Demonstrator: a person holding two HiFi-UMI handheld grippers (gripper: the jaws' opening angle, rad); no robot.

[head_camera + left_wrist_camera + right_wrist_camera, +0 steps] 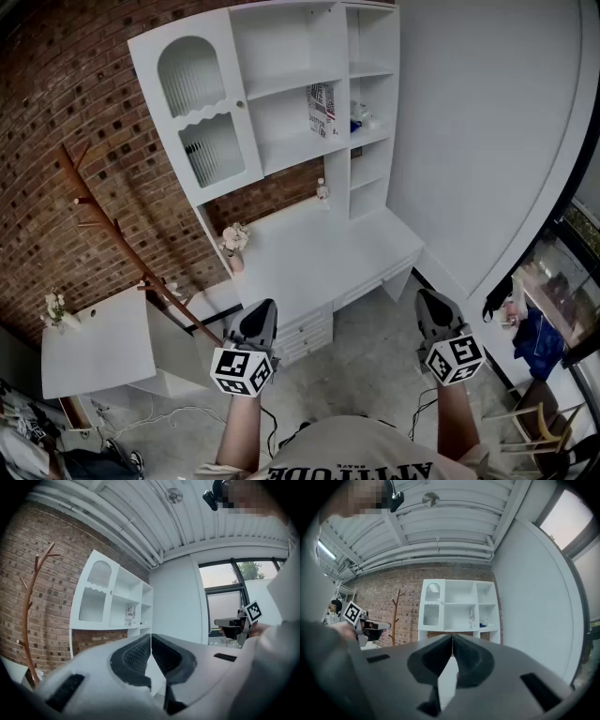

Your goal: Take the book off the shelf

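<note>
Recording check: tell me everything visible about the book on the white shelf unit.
The book has a pale cover with dark print too small to read. It stands upright, cover facing out, on the middle shelf board of the white shelf unit, at the right end of its compartment beside the divider. Nothing grips it: the left tool and right tool, both shut, are far short of it.

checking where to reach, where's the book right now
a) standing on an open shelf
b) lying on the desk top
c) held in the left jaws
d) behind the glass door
a: the book stands upright on an open shelf above the desk, while the left gripper and right gripper are well short of it, jaws shut and empty.
</note>
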